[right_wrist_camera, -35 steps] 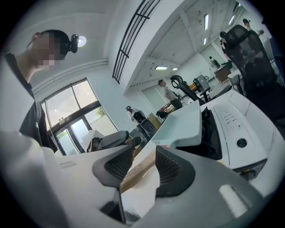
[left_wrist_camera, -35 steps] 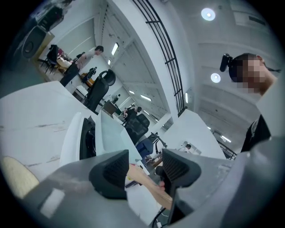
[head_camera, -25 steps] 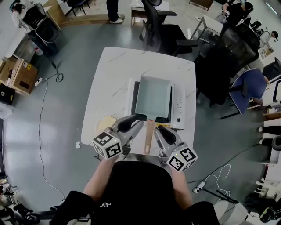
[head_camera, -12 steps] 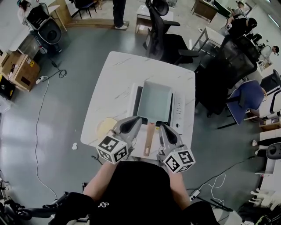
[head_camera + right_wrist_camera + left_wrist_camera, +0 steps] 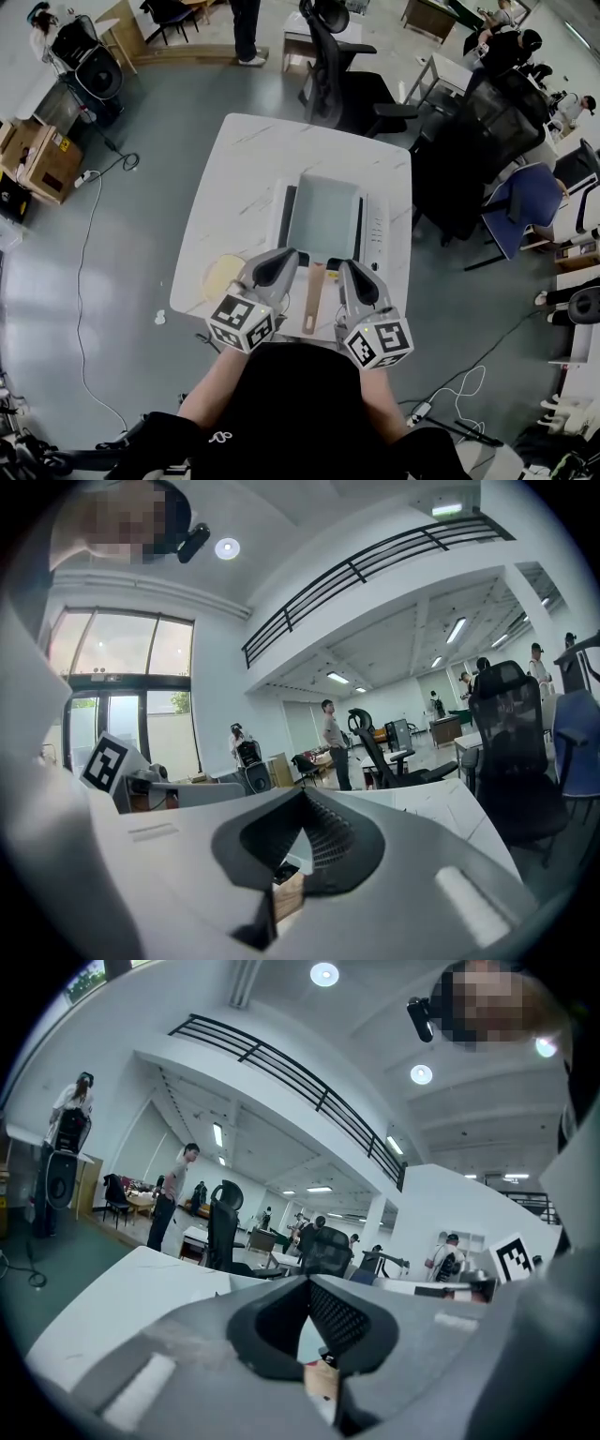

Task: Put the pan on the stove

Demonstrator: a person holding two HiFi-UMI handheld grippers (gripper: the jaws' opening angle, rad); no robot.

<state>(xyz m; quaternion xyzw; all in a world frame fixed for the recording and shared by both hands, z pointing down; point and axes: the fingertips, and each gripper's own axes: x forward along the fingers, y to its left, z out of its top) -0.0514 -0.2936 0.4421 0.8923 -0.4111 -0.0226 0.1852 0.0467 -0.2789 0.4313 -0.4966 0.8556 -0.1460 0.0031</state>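
Note:
A pale green rectangular pan (image 5: 323, 217) rests on the white stove (image 5: 377, 228) on the table, its wooden handle (image 5: 311, 298) pointing toward me. My left gripper (image 5: 289, 255) hovers just left of the handle and my right gripper (image 5: 344, 266) just right of it. Neither touches it. The left jaws have just closed, and both grippers are shut with nothing between the pads. In the left gripper view the shut jaws meet at the left gripper (image 5: 307, 1281), with the handle (image 5: 322, 1387) below. The right gripper (image 5: 302, 793) looks the same, the handle (image 5: 287, 892) showing under it.
The stove stands on a white marble table (image 5: 244, 178), with a yellow disc (image 5: 222, 274) near its front left corner. Black office chairs (image 5: 352, 80) stand behind and right of the table. Cardboard boxes (image 5: 37, 155) and a cable lie on the floor at left.
Both grippers closed their jaws and lifted a little beside the handle. The pan stays on the stove.

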